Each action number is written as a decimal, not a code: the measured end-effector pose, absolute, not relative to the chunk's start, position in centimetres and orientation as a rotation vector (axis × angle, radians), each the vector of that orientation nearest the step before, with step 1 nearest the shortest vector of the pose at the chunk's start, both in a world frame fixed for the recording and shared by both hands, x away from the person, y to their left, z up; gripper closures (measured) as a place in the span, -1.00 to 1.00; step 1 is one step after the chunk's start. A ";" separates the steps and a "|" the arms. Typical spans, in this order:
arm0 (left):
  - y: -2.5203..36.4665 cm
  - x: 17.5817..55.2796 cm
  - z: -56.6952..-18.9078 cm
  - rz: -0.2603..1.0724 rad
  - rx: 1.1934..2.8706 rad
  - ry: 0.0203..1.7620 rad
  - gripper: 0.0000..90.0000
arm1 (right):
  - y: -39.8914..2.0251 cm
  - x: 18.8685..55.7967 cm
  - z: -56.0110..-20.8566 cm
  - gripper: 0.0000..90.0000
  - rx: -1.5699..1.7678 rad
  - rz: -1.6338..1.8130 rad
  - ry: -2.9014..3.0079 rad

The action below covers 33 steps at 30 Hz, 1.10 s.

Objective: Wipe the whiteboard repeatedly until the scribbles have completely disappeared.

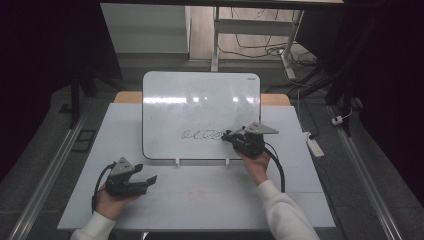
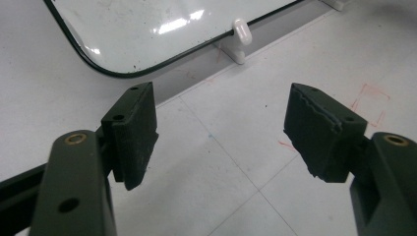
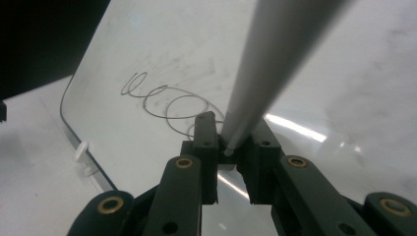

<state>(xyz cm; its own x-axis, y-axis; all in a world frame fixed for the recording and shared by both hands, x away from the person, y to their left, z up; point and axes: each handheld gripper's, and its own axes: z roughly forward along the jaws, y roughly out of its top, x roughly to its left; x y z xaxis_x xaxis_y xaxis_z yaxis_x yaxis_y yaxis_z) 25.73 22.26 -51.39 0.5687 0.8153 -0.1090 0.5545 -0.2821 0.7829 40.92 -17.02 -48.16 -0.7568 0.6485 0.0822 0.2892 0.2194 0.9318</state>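
Beyond right tongs [image 3: 235, 142], marker [image 3: 275, 59] tip hidden.

from the high view we look forward and down over the whole table [image 1: 200, 200] with the whiteboard [image 1: 200, 100] propped at its middle. the left gripper view sits low and close, facing the whiteboard's lower corner [image 2: 113, 69]. the right gripper view hovers almost against the whiteboard [image 3: 147, 49], sharing its scribble [image 3: 167, 101] with the high view.

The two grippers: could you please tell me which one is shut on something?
The right gripper, over the whiteboard, is shut on a grey pen; the left gripper stands open.
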 end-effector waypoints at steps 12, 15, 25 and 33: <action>22.2 25.7 -51.4 0.400 1.975 1.099 -0.34 | -16.1 40.8 -48.4 0.73 0.831 1.555 2.181; 22.4 25.6 -51.4 0.399 1.969 1.099 -0.34 | -18.2 41.6 -47.6 0.73 0.907 1.584 2.070; 22.3 25.6 -51.3 0.405 1.966 1.101 -0.34 | -17.0 41.4 -48.3 0.73 0.866 1.612 2.123; 22.3 25.8 -51.3 0.403 1.968 1.102 -0.34 | -17.3 41.9 -48.1 0.74 0.897 1.660 2.074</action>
<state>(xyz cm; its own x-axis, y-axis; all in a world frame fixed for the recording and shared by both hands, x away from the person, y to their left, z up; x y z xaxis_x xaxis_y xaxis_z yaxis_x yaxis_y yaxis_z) 25.78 22.29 -51.32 0.5650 0.8176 -0.1109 0.5535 -0.2759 0.7859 41.93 -17.31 -48.09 -0.7446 0.6561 0.1231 0.2638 0.1199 0.9571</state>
